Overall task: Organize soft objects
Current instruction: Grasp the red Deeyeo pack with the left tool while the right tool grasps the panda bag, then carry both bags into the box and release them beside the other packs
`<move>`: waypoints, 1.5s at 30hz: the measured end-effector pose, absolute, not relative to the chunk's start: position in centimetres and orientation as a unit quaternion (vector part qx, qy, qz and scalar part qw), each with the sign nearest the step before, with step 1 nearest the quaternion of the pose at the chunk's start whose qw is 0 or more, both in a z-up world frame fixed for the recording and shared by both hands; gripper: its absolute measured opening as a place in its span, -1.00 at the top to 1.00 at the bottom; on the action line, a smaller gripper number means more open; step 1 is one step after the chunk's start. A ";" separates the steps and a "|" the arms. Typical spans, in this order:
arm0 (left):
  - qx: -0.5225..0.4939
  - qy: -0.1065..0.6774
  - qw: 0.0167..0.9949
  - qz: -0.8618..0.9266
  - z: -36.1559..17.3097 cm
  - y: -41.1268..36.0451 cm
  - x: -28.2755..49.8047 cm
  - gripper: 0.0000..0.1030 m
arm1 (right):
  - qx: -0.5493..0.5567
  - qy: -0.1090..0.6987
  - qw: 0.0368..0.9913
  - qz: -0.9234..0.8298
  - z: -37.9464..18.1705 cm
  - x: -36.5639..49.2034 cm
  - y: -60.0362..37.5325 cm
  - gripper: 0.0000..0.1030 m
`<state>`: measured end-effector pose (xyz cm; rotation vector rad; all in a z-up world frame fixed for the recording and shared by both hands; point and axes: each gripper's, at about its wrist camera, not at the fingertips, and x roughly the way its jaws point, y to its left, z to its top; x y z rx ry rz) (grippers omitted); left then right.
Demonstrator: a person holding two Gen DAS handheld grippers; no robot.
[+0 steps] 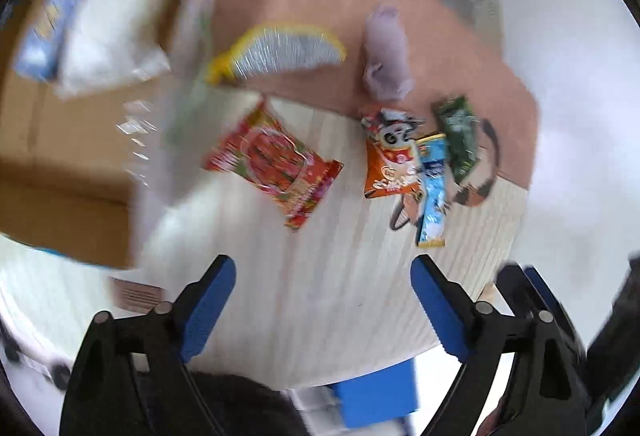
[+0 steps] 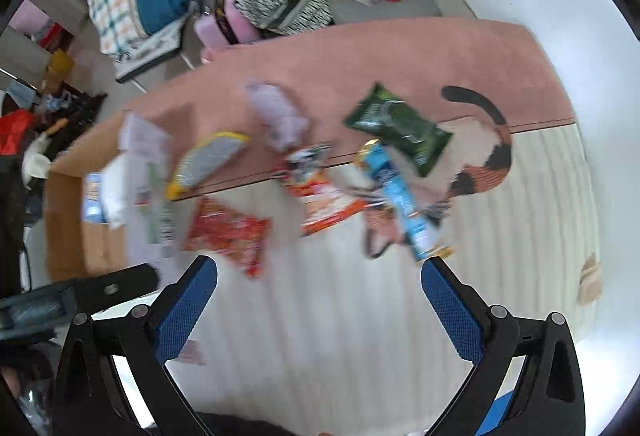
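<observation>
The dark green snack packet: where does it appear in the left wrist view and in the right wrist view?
Left wrist view: the dark green snack packet lies right of centre, touching the light blue packet.
Right wrist view: the packet lies above centre, slightly right, on the pink part of the mat.
Shared landmark: the light blue packet, just below the green one in both views.

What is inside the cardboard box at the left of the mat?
In the cardboard box lie a white soft pack and, beside it, a light blue pack. The picture is blurred, and whatever lies under them is covered.
</observation>
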<state>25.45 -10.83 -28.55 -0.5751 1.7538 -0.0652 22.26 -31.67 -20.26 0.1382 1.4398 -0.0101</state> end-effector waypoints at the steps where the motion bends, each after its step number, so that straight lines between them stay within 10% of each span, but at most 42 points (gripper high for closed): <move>1: -0.252 0.763 0.595 -0.016 -29.7 -11.5 25.8 -0.70 | 0.053 0.665 0.745 -0.002 -21.3 23.1 -32.4 -1.00; 6: -0.250 0.789 0.559 0.053 -35.8 -13.4 27.9 -0.69 | 0.030 0.695 0.718 0.024 -26.6 26.5 -34.1 -0.58; 15: -0.289 0.790 0.522 0.140 -40.8 -11.6 28.6 -0.68 | 0.035 0.737 0.670 0.078 -35.1 30.1 -31.9 -0.56; 19: -0.265 0.788 0.540 0.130 -40.4 -11.7 28.9 -0.35 | 0.064 0.751 0.649 0.101 -37.7 31.0 -31.0 -0.40; 23: -0.166 0.795 0.577 0.082 -39.6 -13.4 29.5 -0.07 | 0.062 0.763 0.633 0.112 -38.6 30.6 -30.8 0.18; 30: -0.010 0.800 0.600 -0.013 -39.3 -16.5 28.9 -0.11 | 0.063 0.795 0.596 0.090 -39.6 27.3 -33.9 0.20; 45: -0.056 0.807 0.588 0.007 -40.0 -14.5 31.8 -0.12 | 0.131 0.777 0.616 0.013 -40.9 27.3 -33.9 -0.07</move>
